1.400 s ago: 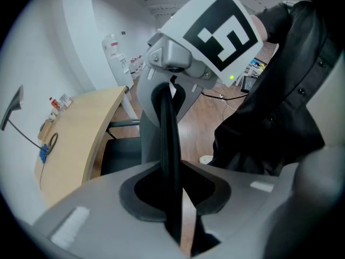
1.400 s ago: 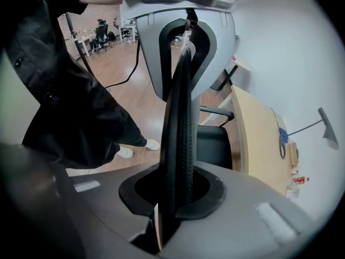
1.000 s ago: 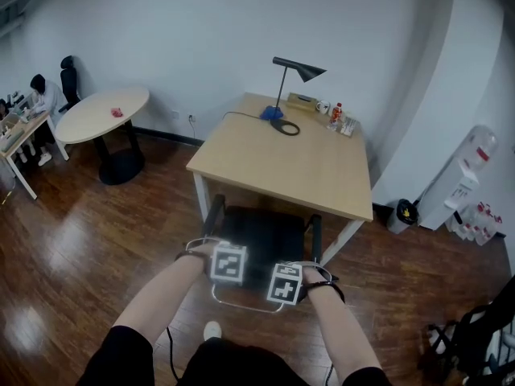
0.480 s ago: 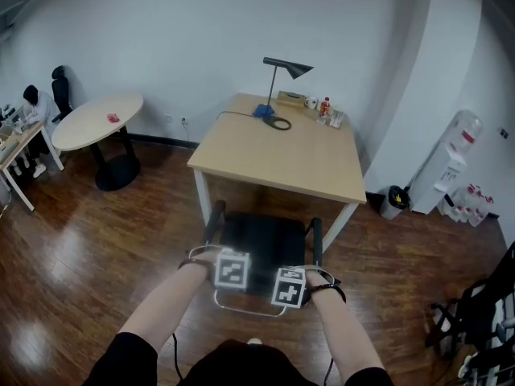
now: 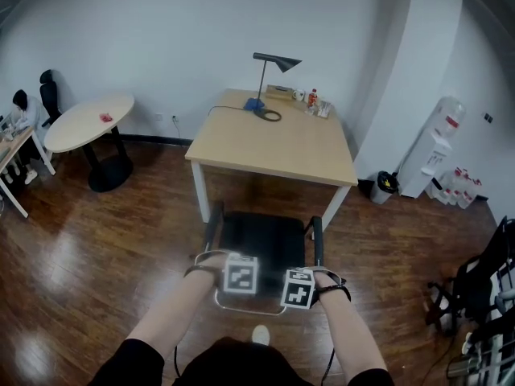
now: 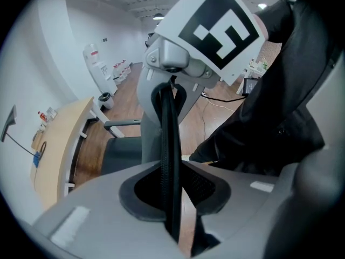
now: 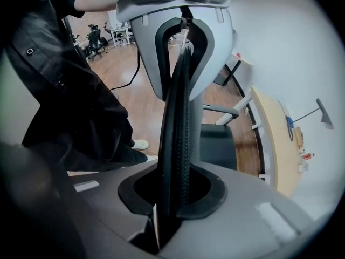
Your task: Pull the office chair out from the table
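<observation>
Near wooden table [image 5: 273,147], black office chair [image 5: 261,244], thin mesh backrest [image 6: 171,161]

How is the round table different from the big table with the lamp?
The round table has a pale round top; the big table has a four-cornered, wood-coloured one. The round table stands on one dark middle foot; the big table on white corner legs. The big table carries a lamp and has a chair before it; the round table holds a small red thing. Both stand on the wood floor near the wall.
</observation>
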`<act>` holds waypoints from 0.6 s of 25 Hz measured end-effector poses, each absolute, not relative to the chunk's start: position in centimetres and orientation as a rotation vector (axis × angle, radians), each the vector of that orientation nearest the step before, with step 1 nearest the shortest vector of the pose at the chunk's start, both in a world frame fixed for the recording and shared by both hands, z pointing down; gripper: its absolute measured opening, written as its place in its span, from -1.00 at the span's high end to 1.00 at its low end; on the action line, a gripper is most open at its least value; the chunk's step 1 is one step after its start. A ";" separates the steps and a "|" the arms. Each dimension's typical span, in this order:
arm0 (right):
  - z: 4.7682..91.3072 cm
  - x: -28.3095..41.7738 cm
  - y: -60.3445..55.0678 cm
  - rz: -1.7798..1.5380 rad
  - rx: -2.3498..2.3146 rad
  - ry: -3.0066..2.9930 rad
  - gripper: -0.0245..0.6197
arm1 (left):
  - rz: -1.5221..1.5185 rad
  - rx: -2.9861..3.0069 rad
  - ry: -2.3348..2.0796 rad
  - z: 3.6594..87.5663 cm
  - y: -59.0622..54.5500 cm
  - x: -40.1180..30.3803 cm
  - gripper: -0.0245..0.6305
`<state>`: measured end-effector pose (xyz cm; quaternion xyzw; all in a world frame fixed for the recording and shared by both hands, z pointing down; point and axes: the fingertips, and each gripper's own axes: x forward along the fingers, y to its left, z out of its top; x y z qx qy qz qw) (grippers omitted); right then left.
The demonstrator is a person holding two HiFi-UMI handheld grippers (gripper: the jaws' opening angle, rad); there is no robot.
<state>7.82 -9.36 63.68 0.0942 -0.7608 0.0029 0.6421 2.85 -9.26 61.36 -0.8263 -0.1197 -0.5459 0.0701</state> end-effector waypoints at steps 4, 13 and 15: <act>63.7 7.2 -7.4 0.023 0.225 -1.727 0.69 | -1.587 -2.508 -0.398 61.0 -7.0 2.9 0.66; 63.7 7.0 -3.1 0.037 0.235 -1.735 0.68 | -1.595 -2.522 -0.422 61.1 -2.5 2.8 0.66; 63.6 7.0 -2.2 0.033 0.226 -1.735 0.68 | -1.641 -2.509 -0.406 61.2 -1.7 2.3 0.66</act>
